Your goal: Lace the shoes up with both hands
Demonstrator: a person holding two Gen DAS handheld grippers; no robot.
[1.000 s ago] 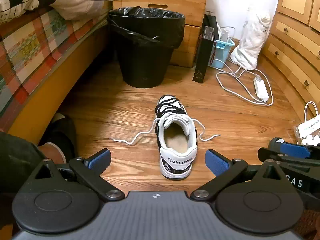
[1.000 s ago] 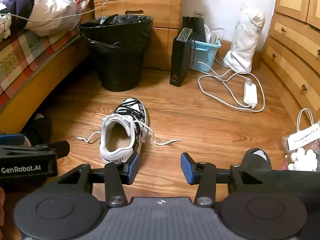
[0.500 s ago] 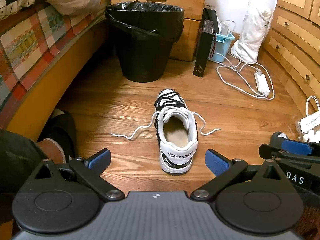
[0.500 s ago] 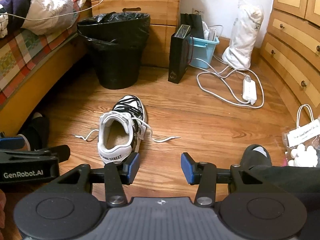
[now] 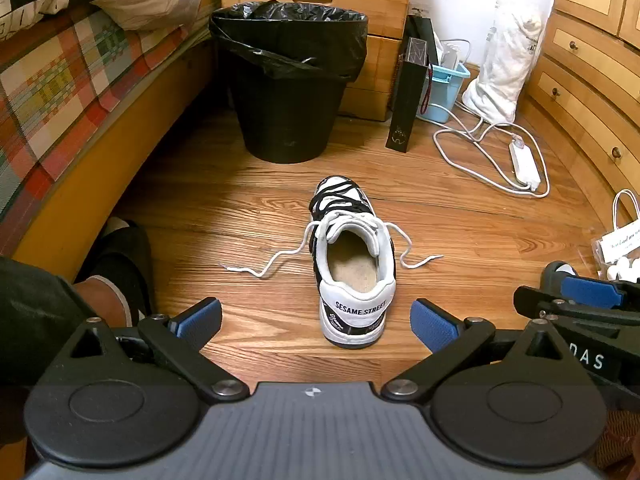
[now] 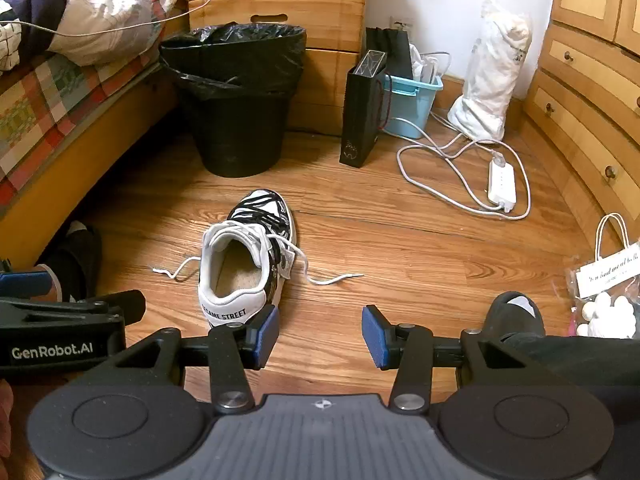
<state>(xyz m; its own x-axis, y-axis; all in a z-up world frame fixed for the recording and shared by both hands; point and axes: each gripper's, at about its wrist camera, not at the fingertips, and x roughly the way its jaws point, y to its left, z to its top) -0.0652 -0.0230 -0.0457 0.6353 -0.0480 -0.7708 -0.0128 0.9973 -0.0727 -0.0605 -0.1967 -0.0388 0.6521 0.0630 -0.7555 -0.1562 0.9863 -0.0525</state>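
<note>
Item: black-and-white shoe [image 5: 354,264], upright on the wood floor [image 5: 248,208], heel toward you, white laces [image 5: 272,261] loose to either side. Your left hand-held gripper [image 5: 316,322]: spread wide, empty. Your right hand-held gripper [image 6: 320,336]: parted, empty, beside the heel.

We have lifted and tipped both grippers a little, so the shoe [image 5: 354,268] now sits higher in both views. More floor [image 6: 420,264] shows near us.
</note>
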